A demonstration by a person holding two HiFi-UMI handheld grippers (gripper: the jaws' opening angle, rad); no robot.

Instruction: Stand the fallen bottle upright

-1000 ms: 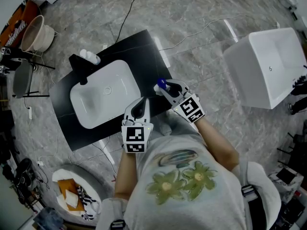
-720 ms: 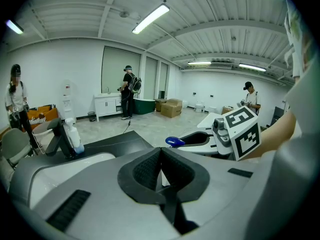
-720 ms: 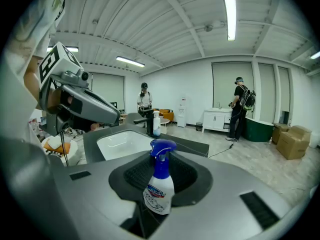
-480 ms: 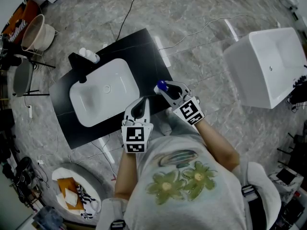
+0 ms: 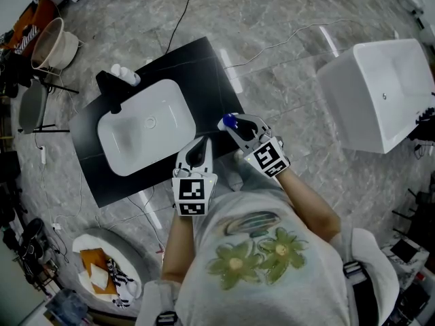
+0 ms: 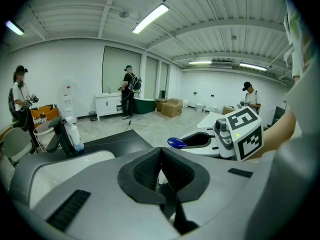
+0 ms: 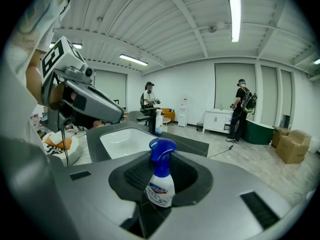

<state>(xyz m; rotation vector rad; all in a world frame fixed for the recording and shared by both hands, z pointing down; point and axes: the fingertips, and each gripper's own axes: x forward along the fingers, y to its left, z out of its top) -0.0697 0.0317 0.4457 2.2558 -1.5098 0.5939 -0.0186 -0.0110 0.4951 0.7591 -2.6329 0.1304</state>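
A: Anything shifted since before?
B: Barely. Right gripper [image 5: 234, 126] still pinches the spray bottle [image 7: 161, 184] upright, mid-frame between its jaws, seemingly by the black counter's [image 5: 204, 66] lower-right edge.
A: Left gripper [image 6: 161, 156]?
B: Jaws pressed together, empty.

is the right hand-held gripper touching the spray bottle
Touching. The right gripper view shows the spray bottle pinched upright between the pads of the right hand-held gripper.
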